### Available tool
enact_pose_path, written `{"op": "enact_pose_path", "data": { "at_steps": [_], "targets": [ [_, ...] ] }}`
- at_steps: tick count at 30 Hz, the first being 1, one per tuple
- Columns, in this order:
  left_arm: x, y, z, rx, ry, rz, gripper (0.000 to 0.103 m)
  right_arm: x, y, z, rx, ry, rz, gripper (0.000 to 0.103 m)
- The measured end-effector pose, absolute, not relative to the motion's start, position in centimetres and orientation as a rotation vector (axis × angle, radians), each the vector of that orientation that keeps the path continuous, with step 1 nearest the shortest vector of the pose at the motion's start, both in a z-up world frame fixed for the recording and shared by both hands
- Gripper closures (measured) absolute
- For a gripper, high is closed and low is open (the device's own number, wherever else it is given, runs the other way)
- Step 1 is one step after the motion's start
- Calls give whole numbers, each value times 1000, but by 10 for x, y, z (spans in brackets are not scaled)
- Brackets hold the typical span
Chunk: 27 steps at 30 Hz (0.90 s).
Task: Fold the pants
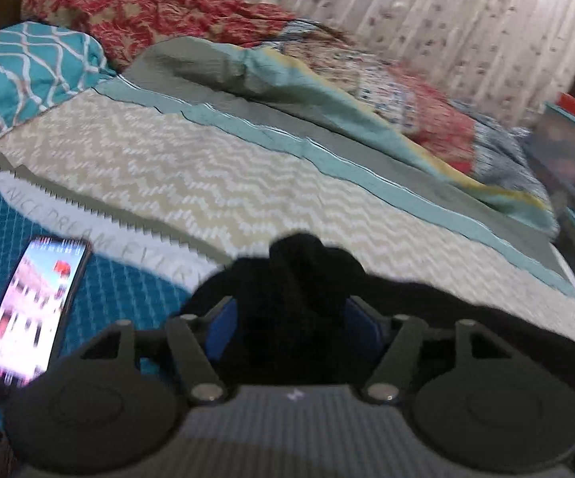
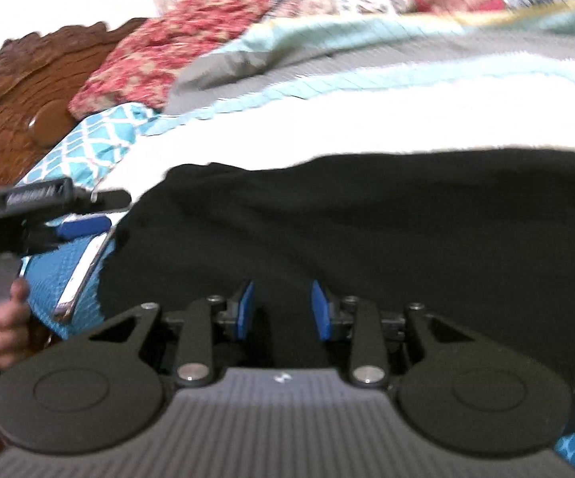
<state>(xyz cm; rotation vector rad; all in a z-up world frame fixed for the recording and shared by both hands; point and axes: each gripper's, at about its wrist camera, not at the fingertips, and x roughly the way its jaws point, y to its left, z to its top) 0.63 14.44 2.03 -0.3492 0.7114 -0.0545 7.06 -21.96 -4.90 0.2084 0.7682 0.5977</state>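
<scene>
The black pants [image 2: 347,231] lie spread on the bed, both the left gripper [image 1: 287,318] and right gripper [image 2: 283,310] parted and holding nothing, so a careless re-grab beside the phone [image 1: 36,306] could knock it off.

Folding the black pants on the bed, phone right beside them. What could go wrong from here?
1. The phone lies beside the pants; dragged cloth might sweep it off the bed.
2. The left gripper straddles bunched cloth without pinching it, so the fold may slump.
</scene>
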Motion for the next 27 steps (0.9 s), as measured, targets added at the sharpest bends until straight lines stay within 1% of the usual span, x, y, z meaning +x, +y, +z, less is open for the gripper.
{"op": "enact_pose_path", "data": {
  "at_steps": [5,8,10,13,18,21,23,25,27],
  "targets": [
    [-45,161,3,-437,735,-81,42,57,-201,-49,103,753,678,67],
    [-65,166,-13,-487,774,-84,43,57,-192,-58,43,795,667,68],
    [-69,168,-25,-508,819,-70,45,62,-186,-65,16,835,627,68],
    [-69,171,-38,-552,862,-76,45,61,-188,-60,38,827,627,66],
    [-62,170,-36,-556,842,-97,45,51,-190,-42,45,753,656,66],
    [-61,171,-36,-566,830,-104,45,50,-178,-33,2,727,710,66],
    [-63,173,-36,-576,826,-106,45,50,-165,-30,-45,710,757,64],
    [-67,176,-37,-583,822,-97,45,50,-147,-26,-105,689,803,58],
    [-70,181,-38,-596,818,-80,45,51,-131,-23,-160,666,856,57]
  ]
}}
